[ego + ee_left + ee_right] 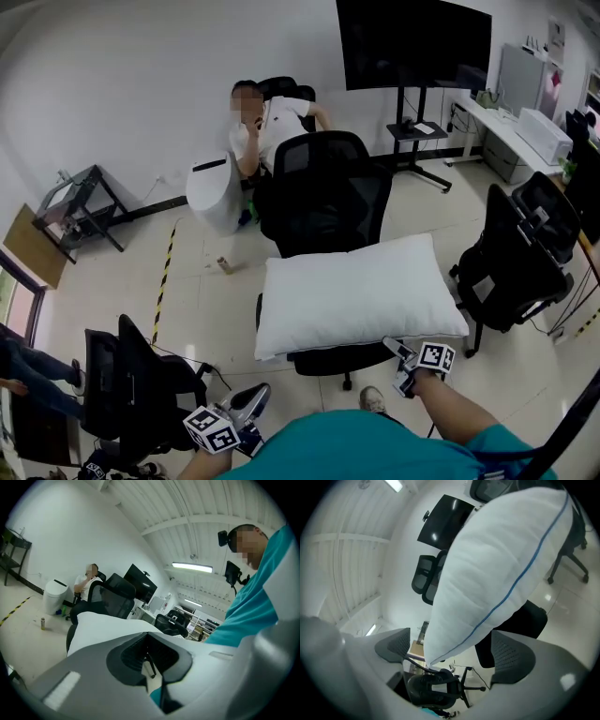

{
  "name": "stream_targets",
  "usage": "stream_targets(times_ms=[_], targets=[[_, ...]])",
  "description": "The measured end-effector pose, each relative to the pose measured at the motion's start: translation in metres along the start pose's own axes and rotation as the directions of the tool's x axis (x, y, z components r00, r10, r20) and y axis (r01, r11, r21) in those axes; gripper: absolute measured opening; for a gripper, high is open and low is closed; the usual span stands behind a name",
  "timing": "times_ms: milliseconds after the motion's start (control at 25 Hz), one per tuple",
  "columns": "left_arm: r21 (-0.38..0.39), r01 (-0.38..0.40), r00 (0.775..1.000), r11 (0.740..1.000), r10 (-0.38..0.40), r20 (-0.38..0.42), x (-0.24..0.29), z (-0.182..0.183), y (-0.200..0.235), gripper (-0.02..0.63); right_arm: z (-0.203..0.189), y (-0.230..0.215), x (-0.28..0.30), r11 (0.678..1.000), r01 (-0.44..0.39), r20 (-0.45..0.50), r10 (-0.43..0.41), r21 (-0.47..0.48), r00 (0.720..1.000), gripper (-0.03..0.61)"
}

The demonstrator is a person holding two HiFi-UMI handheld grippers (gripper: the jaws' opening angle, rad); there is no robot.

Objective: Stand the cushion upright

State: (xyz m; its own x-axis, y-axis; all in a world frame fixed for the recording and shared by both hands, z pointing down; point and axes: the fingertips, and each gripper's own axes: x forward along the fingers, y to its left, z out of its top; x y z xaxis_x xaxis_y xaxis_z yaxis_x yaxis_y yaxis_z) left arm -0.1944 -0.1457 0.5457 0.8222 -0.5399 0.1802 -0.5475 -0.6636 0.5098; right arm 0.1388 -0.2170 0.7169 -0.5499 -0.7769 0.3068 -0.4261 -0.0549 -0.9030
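Open floor (202, 300) left of the cushion (361, 292), clear passage there. Behind it the chair back (323, 192) walls off the far side. Another black chair (520, 253) crowds the right; a third chair (131, 380) stands at near left, well apart.

Office-type workroom: several black swivel chairs (323, 202) stand on a pale tiled floor (197, 300), with a big dark screen (412, 42) on a floor stand and a long white desk (487, 117) along the wall. Yellow-black tape (164, 277) marks the floor. A strip light (192, 567) hangs from the white ceiling, and there may be shelving (199, 623) far back, though it's too small to be sure.
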Motion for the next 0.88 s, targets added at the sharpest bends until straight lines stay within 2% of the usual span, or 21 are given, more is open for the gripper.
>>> stream_targets(times_ms=[80, 320, 480, 680, 880], targets=[[0.000, -0.047, 0.999, 0.999, 0.047, 0.000, 0.010, 0.002, -0.001, 0.011, 0.009, -0.011, 0.013, 0.998, -0.017, 0.016, 0.016, 0.062, 1.000, 0.592], [-0.047, -0.179, 0.983, 0.983, 0.180, 0.019, 0.048, 0.004, -0.011, 0.011, 0.034, -0.008, 0.035, 0.982, -0.099, -0.008, 0.102, 0.160, 0.995, 0.594], [-0.082, -0.229, 0.973, 0.970, 0.231, 0.017, 0.062, 0.004, -0.017, 0.011, 0.040, -0.010, 0.047, 0.973, -0.102, -0.055, 0.116, 0.209, 0.992, 0.594], [-0.095, -0.242, 0.970, 0.966, 0.242, -0.007, 0.057, 0.010, 0.000, 0.012, 0.042, -0.017, 0.072, 0.971, -0.081, -0.010, 0.086, 0.226, 0.996, 0.594], [-0.089, -0.279, 0.959, 0.956, 0.274, -0.067, 0.024, 0.006, 0.039, 0.012, 0.043, -0.045, 0.088, 0.970, 0.038, 0.083, -0.060, 0.238, 0.995, 0.589]])
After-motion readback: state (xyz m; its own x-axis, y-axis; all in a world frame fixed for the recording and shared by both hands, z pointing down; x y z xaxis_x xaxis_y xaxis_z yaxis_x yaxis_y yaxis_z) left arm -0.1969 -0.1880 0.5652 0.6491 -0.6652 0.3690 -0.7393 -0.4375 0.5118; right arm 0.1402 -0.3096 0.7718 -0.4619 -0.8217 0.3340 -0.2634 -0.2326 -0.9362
